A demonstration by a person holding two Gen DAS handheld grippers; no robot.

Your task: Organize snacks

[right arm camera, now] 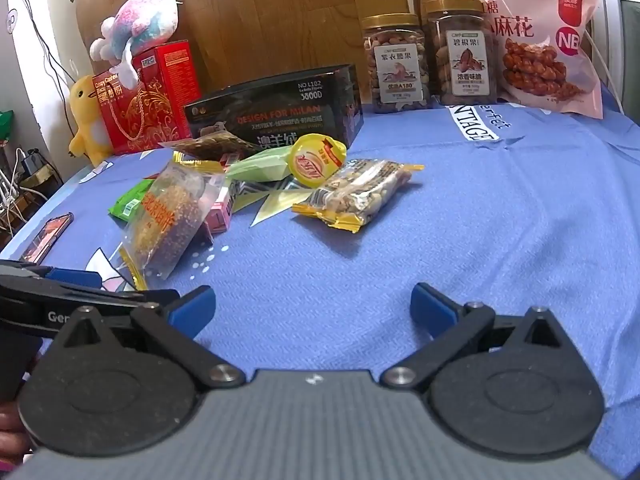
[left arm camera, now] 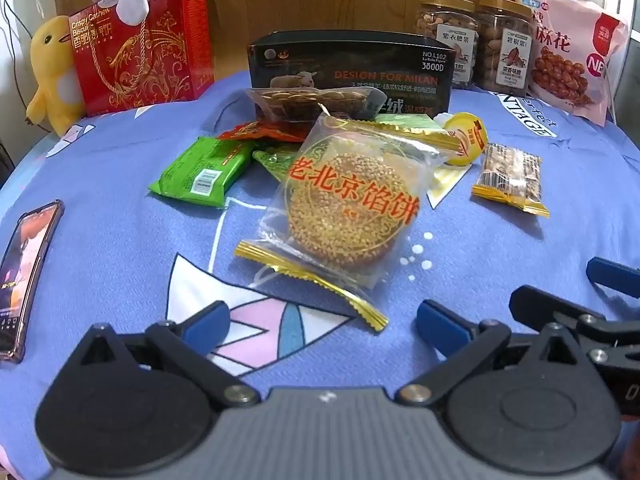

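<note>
Left gripper and right gripper at lower frame, jaws spread wide, empty, above blue cloth. Sesame cake packet at centre among loose snacks, before black box.

a blue cloth with white and pink shapes covers the table. in the middle of the left wrist view lies a clear bag with a round sesame cake. left of it is a green packet. to the right is a small nut bar and a yellow cup. behind them stands a black box. at the upper left is a red box and a yellow toy duck. at the upper right stand two jars of nuts and a pink bag. a phone lies at the left edge.
</note>
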